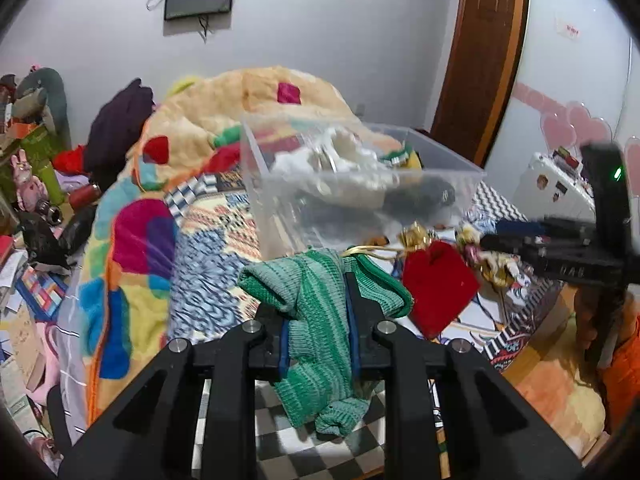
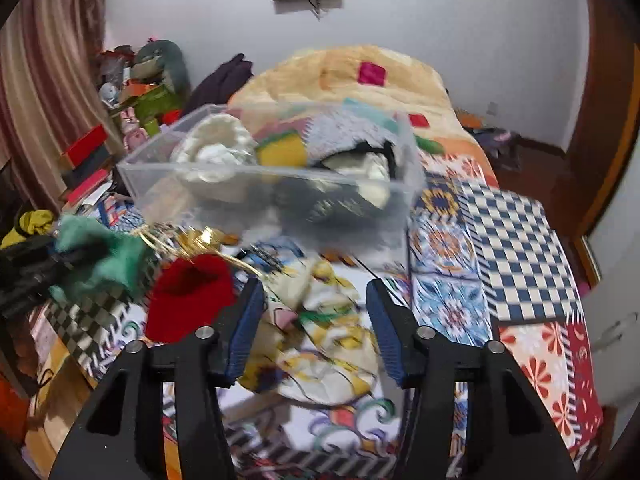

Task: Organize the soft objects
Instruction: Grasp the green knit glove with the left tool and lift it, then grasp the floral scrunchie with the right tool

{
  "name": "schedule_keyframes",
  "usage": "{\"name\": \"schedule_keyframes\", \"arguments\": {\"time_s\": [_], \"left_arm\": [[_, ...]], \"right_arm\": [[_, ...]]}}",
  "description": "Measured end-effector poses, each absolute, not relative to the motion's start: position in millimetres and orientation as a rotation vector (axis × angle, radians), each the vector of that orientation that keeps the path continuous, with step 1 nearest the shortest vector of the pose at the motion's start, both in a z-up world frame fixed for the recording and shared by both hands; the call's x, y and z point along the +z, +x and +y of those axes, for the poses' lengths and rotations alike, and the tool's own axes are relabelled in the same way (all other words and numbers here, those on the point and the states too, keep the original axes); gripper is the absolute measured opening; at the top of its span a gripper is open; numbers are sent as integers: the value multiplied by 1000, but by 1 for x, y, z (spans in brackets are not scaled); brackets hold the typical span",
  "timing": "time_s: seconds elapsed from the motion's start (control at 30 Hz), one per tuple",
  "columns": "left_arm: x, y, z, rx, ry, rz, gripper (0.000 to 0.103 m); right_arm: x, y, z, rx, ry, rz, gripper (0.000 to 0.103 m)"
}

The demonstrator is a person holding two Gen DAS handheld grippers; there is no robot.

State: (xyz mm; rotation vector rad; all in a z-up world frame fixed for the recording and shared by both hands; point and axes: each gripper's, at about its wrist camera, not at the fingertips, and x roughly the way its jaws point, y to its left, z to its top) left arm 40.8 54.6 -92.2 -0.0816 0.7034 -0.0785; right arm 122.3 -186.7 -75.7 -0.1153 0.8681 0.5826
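Pinching a green knit cloth right at the bottom centre of the left wrist view, the left gripper has it clamped between its blue pads, fabric spilling out above and below the jaws; so I'd say we're mid-carry, cloth lifted and headed for the bin; over in the right wrist view the right gripper is spread wide with nothing in it, hanging over a crumpled yellow-and-white patterned fabric on the patchwork bedspread; that one looks like the next pick to me.

Just past the cloth, right of centre in the left view, a red felt pouch with a gold cord lies on the bed; some gold ribbon bits sit near it, too blurry to name.

Further back, centre frame in both views, the clear plastic bin sits on the bed; inside there's white fluffy stuff, something dark grey or black low down, and what looks like a yellow-and-green sponge; it's roughly half full, so there's room.

Next move, I reckon: bring the cloth over the bin's near rim and let go, keeping the dangling tail clear of the wall.
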Motion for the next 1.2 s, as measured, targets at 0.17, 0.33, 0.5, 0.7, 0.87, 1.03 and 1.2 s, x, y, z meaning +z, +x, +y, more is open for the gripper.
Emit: {"name": "schedule_keyframes", "arguments": {"time_s": [0.17,0.33,0.5,0.7,0.87,1.03,1.2], "left_arm": [[-72,34,61,-56,-79,647,22],[-52,30,67,-34,-74,583,22],[-33,32,68,-29,-75,526,21],[-17,42,63,-33,-60,475,22],[-11,62,62,-42,-55,463,22],[-12,91,60,-62,-70,482,22],[-23,120,56,-86,-72,527,22]], "right_arm": [[-92,124,-198,559,-113,939,50],[-95,121,-204,578,-97,953,33],[-94,118,-208,584,-83,945,11],[-71,114,-223,559,-34,874,7],[-35,113,-233,546,-9,764,7],[-4,125,-227,551,9,661,7],[5,150,-206,563,3,622,7]]}}
